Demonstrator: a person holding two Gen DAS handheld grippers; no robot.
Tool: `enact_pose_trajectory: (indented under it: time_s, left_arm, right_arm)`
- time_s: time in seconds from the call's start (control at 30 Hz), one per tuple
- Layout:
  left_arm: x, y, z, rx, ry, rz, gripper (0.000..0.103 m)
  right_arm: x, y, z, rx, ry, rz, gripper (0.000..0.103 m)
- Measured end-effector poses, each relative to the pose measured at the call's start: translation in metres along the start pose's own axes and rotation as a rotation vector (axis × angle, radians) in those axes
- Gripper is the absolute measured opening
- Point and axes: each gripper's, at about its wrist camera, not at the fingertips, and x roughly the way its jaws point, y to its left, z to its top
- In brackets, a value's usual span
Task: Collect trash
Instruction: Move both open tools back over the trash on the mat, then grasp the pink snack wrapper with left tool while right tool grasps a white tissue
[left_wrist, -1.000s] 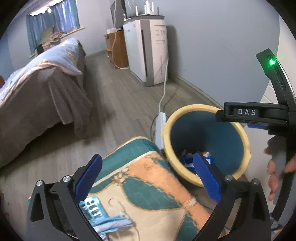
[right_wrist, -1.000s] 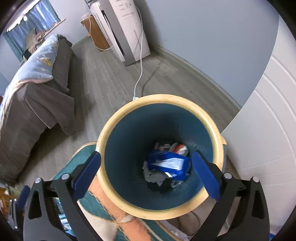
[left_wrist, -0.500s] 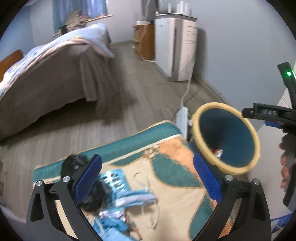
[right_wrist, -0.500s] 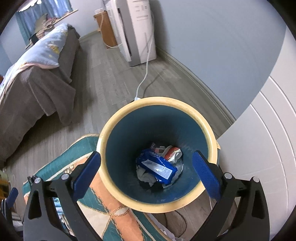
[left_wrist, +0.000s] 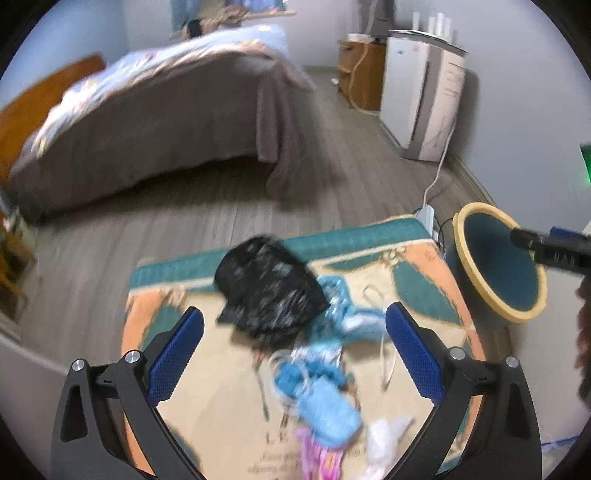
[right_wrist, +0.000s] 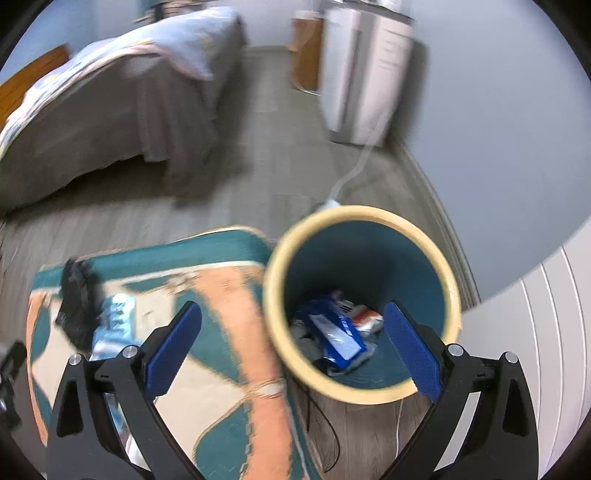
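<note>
A teal bin with a yellow rim (right_wrist: 406, 229) (left_wrist: 461, 236) stands on the floor at the rug's right end. Inside it lie a blue packet (right_wrist: 338, 332) and crumpled wrappers. On the patterned rug (left_wrist: 221, 406) rest a crumpled black bag (left_wrist: 269, 291), light blue wrappers (left_wrist: 325, 402), a pink wrapper (left_wrist: 317, 458) and white paper (left_wrist: 384, 439). My left gripper (left_wrist: 293, 350) hangs open above this litter, holding nothing. My right gripper (right_wrist: 291, 347) is open and empty, above the bin's left rim. The black bag (right_wrist: 75, 306) also shows in the right wrist view.
A bed (left_wrist: 147, 118) with a grey cover fills the far left. A white appliance (left_wrist: 421, 96) stands against the right wall, its cable running to a power strip (left_wrist: 426, 214) by the bin. A wooden cabinet (left_wrist: 358, 77) stands behind it. White panelling (right_wrist: 546, 332) is close on the right.
My left gripper has swung left, away from the bin, and now looks over the litter on the rug. The right gripper has shifted left, so the bin sits further right. Both stay open.
</note>
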Motion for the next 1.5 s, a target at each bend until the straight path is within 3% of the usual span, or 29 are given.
enact_pose_trajectory:
  time_s: [0.13, 0.27, 0.43, 0.6, 0.67, 0.77, 0.9, 1.03, 1.13, 1.23, 1.3, 1.33, 1.5]
  left_arm:
    - [-0.024, 0.025, -0.011, -0.045, -0.018, 0.029, 0.098]
    - [-0.043, 0.037, -0.025, 0.01, -0.043, 0.116, 0.098]
    - [-0.054, 0.063, -0.041, -0.032, -0.037, 0.095, 0.098]
    - [-0.05, 0.071, -0.049, 0.01, -0.054, 0.144, 0.098]
    - [-0.044, 0.072, -0.052, 0.031, -0.023, 0.122, 0.098]
    - [-0.042, 0.073, -0.055, 0.027, -0.002, 0.094, 0.098]
    - [-0.045, 0.072, -0.059, 0.006, 0.001, 0.038, 0.098]
    - [-0.038, 0.063, -0.067, 0.059, 0.033, 0.016, 0.098]
    - [-0.036, 0.059, -0.069, 0.086, 0.035, 0.025, 0.098]
    - [-0.031, 0.058, -0.071, 0.069, 0.058, 0.003, 0.098]
    - [-0.026, 0.056, -0.073, 0.069, 0.076, -0.008, 0.098]
    - [-0.024, 0.054, -0.075, 0.076, 0.085, -0.01, 0.097]
    - [-0.016, 0.038, -0.084, 0.129, 0.121, -0.01, 0.097]
  right_arm:
    - [-0.009, 0.03, -0.012, -0.053, 0.006, 0.087, 0.097]
    - [-0.015, 0.063, -0.03, -0.144, 0.033, 0.061, 0.097]
    - [-0.022, 0.087, -0.056, -0.173, 0.055, 0.049, 0.097]
    - [-0.016, 0.098, -0.083, -0.138, 0.153, 0.163, 0.097]
    - [-0.017, 0.098, -0.092, -0.078, 0.163, 0.229, 0.097]
    - [-0.012, 0.102, -0.105, 0.001, 0.191, 0.249, 0.097]
    - [-0.002, 0.124, -0.127, -0.05, 0.229, 0.19, 0.097]
    - [0.011, 0.141, -0.149, -0.088, 0.291, 0.194, 0.097]
    - [0.022, 0.151, -0.162, -0.114, 0.34, 0.196, 0.088]
    - [0.034, 0.161, -0.17, -0.162, 0.395, 0.222, 0.063]
    - [0.037, 0.163, -0.173, -0.185, 0.422, 0.231, 0.036]
    - [0.038, 0.163, -0.173, -0.184, 0.429, 0.232, 0.03]
    - [0.027, 0.147, -0.157, -0.163, 0.385, 0.21, 0.027]
